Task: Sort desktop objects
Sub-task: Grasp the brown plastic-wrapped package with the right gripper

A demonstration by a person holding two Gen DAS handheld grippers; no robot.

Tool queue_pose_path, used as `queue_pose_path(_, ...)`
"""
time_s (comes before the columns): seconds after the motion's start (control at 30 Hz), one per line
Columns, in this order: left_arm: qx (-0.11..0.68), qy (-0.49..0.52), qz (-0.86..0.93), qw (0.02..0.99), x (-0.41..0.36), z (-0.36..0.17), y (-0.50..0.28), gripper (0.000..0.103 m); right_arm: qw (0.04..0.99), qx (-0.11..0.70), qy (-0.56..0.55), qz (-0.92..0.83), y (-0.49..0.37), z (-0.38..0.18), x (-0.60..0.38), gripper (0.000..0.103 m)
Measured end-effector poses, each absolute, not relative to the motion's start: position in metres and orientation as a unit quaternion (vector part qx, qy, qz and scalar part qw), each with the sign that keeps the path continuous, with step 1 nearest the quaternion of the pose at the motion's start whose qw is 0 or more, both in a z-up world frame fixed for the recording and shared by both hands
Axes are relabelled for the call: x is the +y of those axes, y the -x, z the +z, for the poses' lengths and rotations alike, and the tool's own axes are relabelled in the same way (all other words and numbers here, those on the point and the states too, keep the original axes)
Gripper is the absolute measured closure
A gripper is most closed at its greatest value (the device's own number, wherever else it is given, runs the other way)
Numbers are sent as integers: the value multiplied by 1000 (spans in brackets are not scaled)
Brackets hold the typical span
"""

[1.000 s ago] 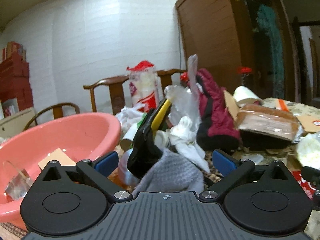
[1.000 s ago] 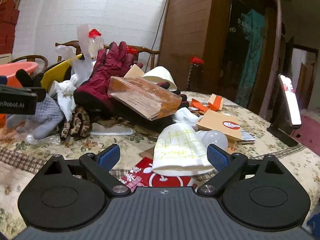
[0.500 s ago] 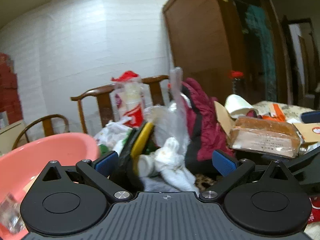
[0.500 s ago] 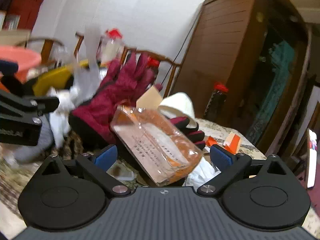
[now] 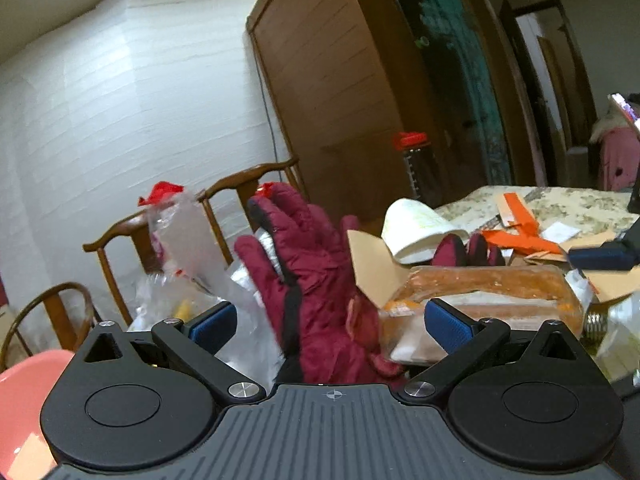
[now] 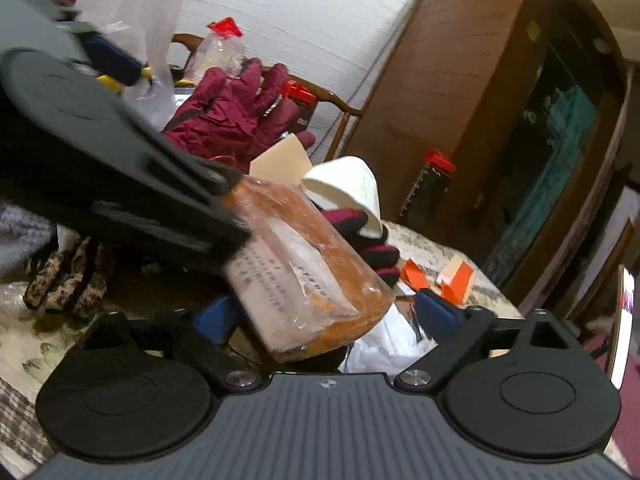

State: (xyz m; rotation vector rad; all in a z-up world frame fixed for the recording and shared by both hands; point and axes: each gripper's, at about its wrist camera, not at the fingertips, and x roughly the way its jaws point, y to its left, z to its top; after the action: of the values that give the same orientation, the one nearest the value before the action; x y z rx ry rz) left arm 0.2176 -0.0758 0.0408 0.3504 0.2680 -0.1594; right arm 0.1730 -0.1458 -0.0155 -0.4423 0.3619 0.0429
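Note:
A maroon glove [image 5: 312, 280] stands up in a pile of clutter, and it also shows in the right wrist view [image 6: 232, 116]. An orange clear-wrapped packet [image 5: 492, 292] lies to its right; in the right wrist view this packet [image 6: 304, 272] reaches between my right fingers. My left gripper [image 5: 332, 324] is open, with the glove's cuff between its jaws. My right gripper [image 6: 324, 316] is open around the packet's near end. The left gripper's body [image 6: 80, 148] crosses the right wrist view at upper left.
A pink basin [image 5: 24, 392] sits at the lower left. A white paper cup [image 5: 416, 232], orange card pieces [image 5: 520, 236], clear plastic bags [image 5: 188, 248] and a leopard-print glove [image 6: 64, 276] lie on the floral tablecloth [image 5: 568, 200]. Wooden chairs [image 5: 240, 184] and a wardrobe [image 5: 340, 80] stand behind.
My left gripper has swung right, away from the basin and grey glove, to the maroon glove. My right gripper has moved forward from the paper cup to the orange packet.

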Motion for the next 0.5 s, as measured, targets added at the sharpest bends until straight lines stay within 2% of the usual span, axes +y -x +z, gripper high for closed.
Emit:
queue_pose_path(0.07, 140, -172, -89, 971, -78, 39, -224, 0, 957, 179, 225, 24, -176, -17, -144, 25)
queue_pose_path(0.4, 145, -175, -132, 965, -84, 31, -233, 0, 956, 185, 224, 29, -191, -23, -148, 26)
queue_pose_path(0.43, 145, -175, -131, 965, -83, 31, -233, 0, 956, 183, 225, 30, -192, -23, -148, 32)
queue_pose_path(0.5, 141, -167, -133, 967, -81, 31, -232, 4, 959, 178, 221, 30, -190, -22, -147, 33)
